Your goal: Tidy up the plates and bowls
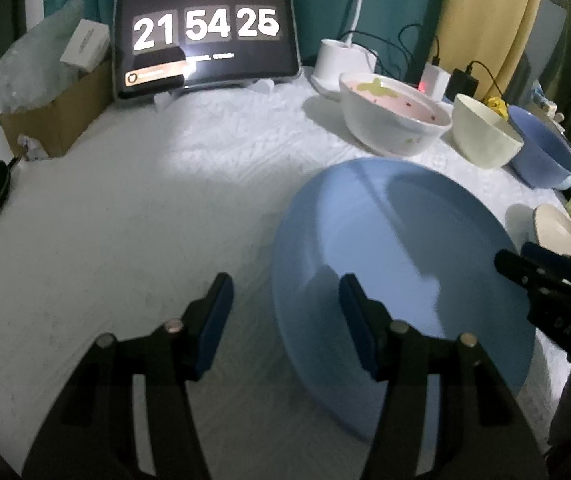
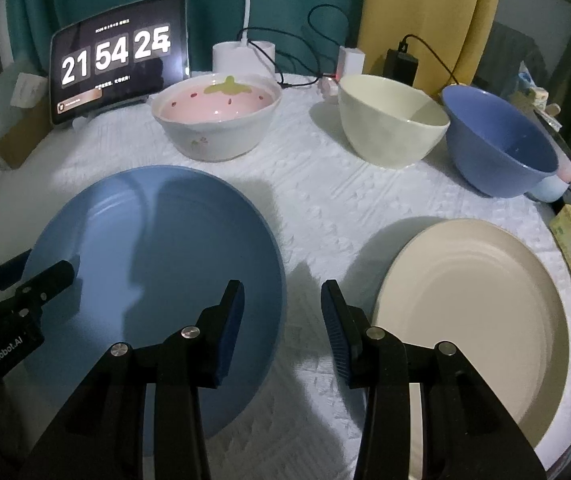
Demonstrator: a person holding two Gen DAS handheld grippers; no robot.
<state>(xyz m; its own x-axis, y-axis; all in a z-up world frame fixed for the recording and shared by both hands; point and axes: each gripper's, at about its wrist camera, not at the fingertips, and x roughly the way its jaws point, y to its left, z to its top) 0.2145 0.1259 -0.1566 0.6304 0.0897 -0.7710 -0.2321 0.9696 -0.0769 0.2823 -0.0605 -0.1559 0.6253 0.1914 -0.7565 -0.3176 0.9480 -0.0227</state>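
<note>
Left claw [image 1: 285, 320], left wrist view: jaws apart and empty, its right finger over the near-left rim of the blue plate [image 1: 401, 280], its left finger over bare table [image 1: 125, 220]. Right claw [image 1: 525, 276] enters at 3 o'clock; its gap is not readable here. Strawberry bowl [image 1: 393, 120], cream bowl [image 1: 485, 136] and blue bowl [image 1: 541, 156] stand in a row at 1 to 2 o'clock; only a sliver of the cream plate [image 1: 553, 228] shows.

Right wrist view: right claw [image 2: 283, 320] open, holding nothing, poised over the cloth between blue plate [image 2: 157, 280] and the cream plate [image 2: 473, 300], seen whole only here. Left claw [image 2: 45, 276] appears at 9 o'clock, reaching the blue plate's rim.

Risks, as judged: a thin, flat rim may slip from the pads; both claws converging on one plate may collide; the cloth may drag.
</note>
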